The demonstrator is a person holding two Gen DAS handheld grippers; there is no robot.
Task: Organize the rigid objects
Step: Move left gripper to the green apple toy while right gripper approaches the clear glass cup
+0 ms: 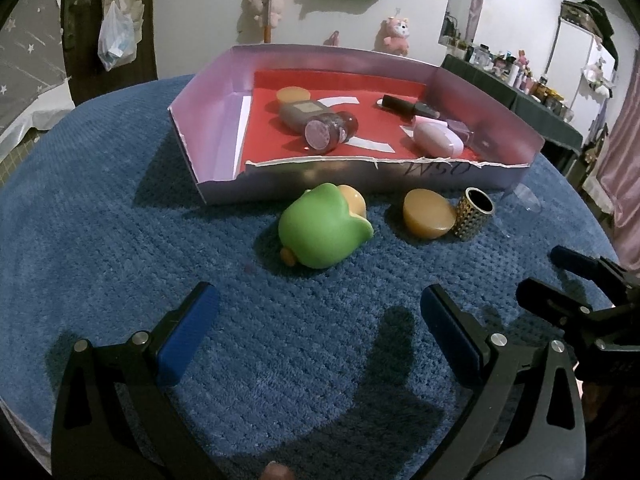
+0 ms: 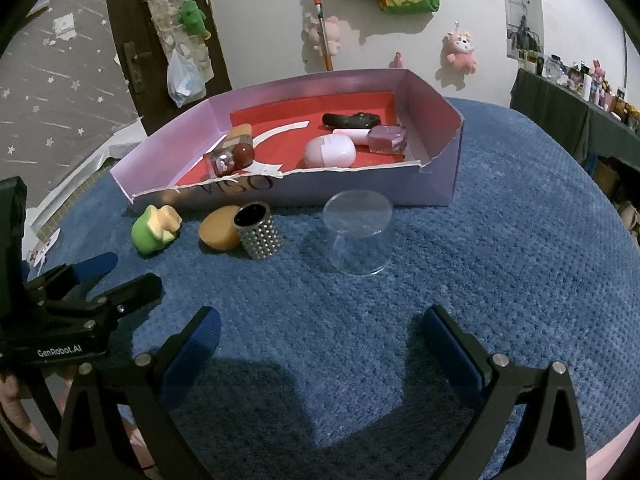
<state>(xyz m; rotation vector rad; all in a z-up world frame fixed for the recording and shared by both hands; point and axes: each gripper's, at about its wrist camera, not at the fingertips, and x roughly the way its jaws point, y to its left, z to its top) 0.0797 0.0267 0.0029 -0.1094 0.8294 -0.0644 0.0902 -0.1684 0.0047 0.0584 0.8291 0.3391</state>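
hovering released and empty, both tongs: left tongs [image 1: 320,320] should straddle the green toy [image 1: 320,236] squarely; right tongs [image 2: 320,336] the clear cup [image 2: 358,236], gently.

The box [image 2: 248,194] is pale lilac outside and on its inner walls, with a red floor crossed by white curved stripes and dark lettering on its front wall. Inside it lie a pink egg-shaped case [image 2: 329,151], a black bottle [image 2: 350,120], a translucent purple block [image 2: 388,139] and a dark red ball [image 2: 244,155]. In front of the box, on the blue ribbed cloth [image 2: 480,280], sit a green toy [image 1: 322,232] with tan parts, an orange-tan disc [image 1: 428,214], a gold studded cylinder [image 1: 474,213] with a black rim, and a clear cup [image 2: 358,236]. Both grippers are black with blue pads [image 1: 188,336].
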